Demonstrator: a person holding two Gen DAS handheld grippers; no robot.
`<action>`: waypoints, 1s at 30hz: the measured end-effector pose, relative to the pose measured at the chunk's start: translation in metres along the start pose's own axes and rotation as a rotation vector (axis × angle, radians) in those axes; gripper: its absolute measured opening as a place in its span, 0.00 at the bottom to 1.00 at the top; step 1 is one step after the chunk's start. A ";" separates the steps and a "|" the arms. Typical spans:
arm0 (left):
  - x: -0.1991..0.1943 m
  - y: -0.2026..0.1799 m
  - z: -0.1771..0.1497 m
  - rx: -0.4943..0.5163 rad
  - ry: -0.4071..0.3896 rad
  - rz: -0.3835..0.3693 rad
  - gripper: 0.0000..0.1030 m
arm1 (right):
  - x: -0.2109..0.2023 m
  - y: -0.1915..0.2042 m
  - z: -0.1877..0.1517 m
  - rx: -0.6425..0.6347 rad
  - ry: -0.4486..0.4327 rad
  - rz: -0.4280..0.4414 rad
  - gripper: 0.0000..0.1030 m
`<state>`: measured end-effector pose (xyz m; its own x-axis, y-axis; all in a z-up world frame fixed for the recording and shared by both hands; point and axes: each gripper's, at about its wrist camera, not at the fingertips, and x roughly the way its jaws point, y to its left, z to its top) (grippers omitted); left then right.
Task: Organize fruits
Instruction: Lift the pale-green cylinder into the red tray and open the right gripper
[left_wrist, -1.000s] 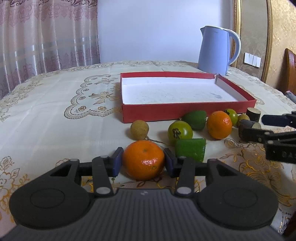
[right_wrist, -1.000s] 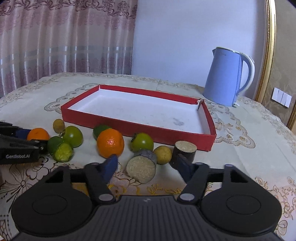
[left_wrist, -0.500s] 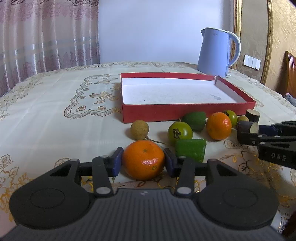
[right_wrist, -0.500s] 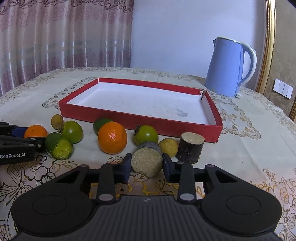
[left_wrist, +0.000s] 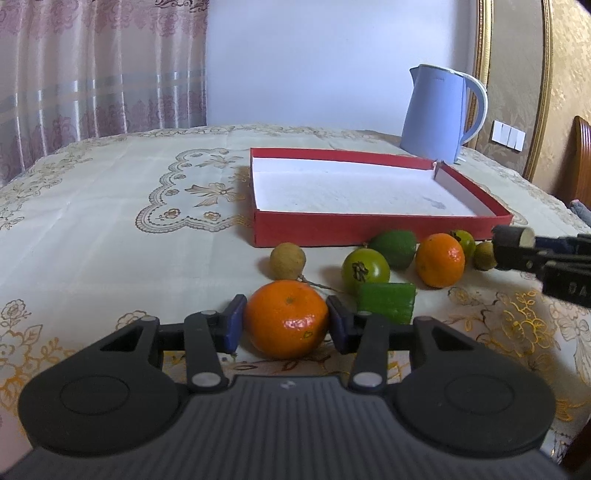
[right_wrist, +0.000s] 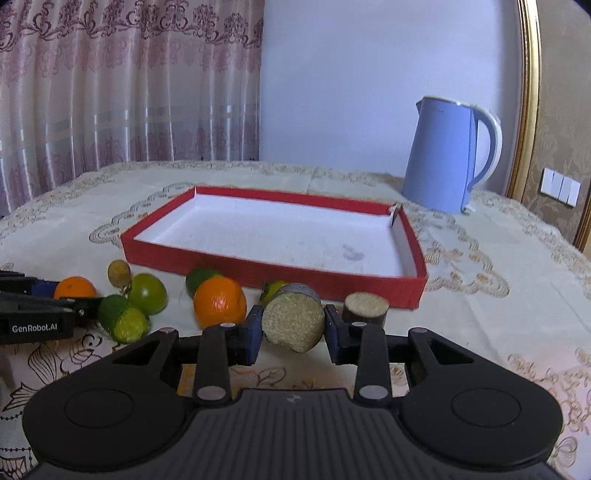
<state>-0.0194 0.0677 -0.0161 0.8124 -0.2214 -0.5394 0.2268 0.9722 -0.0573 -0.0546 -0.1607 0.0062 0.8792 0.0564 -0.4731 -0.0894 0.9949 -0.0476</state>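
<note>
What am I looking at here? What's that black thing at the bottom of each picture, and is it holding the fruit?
No robot here: a person holds a two-finger gripper in each hand, each with a camera looking along its fingers. The black shape is the gripper's body. One picture is from the left gripper, whose blue pads clamp an orange that seems to rest on the tablecloth. The other is from the right gripper, which has just closed on a sugarcane piece with a pale cut face. More fruit lies loose before an empty red tray. A blue kettle stands behind.
</note>
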 end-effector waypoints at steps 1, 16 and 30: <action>0.000 0.001 0.000 -0.004 0.000 0.000 0.41 | -0.001 -0.001 0.001 -0.002 -0.008 -0.002 0.32; -0.009 0.007 0.007 -0.030 -0.028 -0.006 0.41 | 0.005 -0.011 0.022 -0.016 -0.070 -0.039 0.32; -0.007 0.007 0.007 -0.029 -0.013 -0.011 0.41 | 0.102 -0.045 0.053 0.047 0.066 -0.074 0.32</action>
<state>-0.0197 0.0759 -0.0073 0.8171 -0.2327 -0.5274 0.2202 0.9715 -0.0875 0.0637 -0.1956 0.0070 0.8495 -0.0219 -0.5271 -0.0017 0.9990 -0.0443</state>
